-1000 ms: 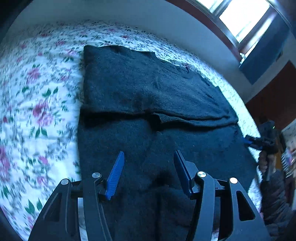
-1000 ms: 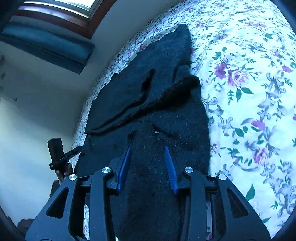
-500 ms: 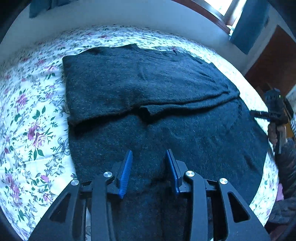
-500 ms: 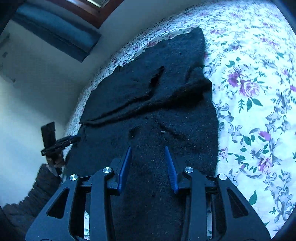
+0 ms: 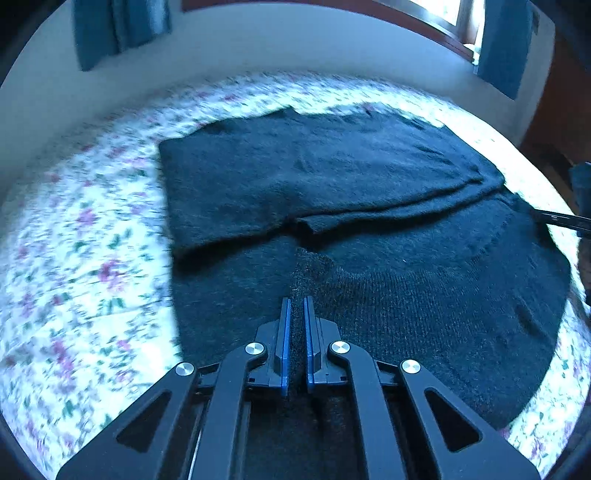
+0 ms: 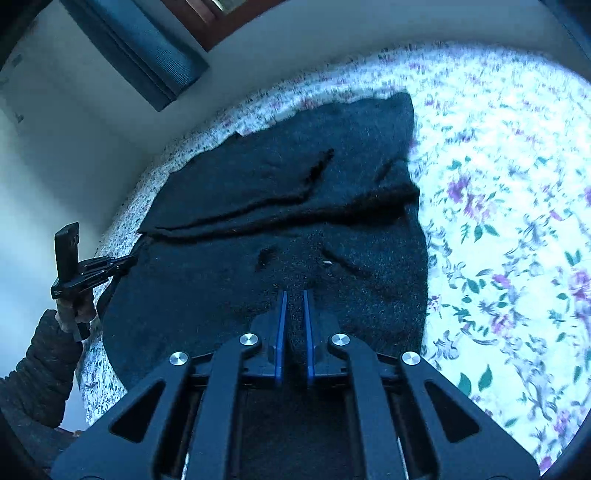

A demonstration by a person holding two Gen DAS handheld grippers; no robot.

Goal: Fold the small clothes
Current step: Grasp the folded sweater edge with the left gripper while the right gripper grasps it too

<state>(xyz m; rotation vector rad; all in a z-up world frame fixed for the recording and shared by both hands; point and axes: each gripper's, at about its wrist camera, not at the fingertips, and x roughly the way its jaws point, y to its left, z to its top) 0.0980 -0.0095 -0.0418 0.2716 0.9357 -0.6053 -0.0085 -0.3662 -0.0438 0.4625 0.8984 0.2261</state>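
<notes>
Floral cotton covers the bed, the largest thing in view, and one sheet is all that shows of its bedding. On it lies a single dark knit sweater, spread across the bed from the far edge by the wall to the near edge under the cameras.

By the look of it, the folding is under way but not finished. The far part of the sweater is already doubled over itself: a folded edge runs across the middle, with what seems to be a sleeve tucked in on top. The near half still lies as one flat layer. What is left, I judge, is to carry this near hem up over the folded part and smooth the bundle.

Both tools are set for that. The left hand-held gripper has its blue fingers pressed nearly together with a ridge of knit pinched between them. The right hand-held gripper is likewise pinching sweater fabric at the near hem.

Counted: one bed, one sweater, two hand-held grippers. Two blue curtains hang by the window in the left view.
</notes>
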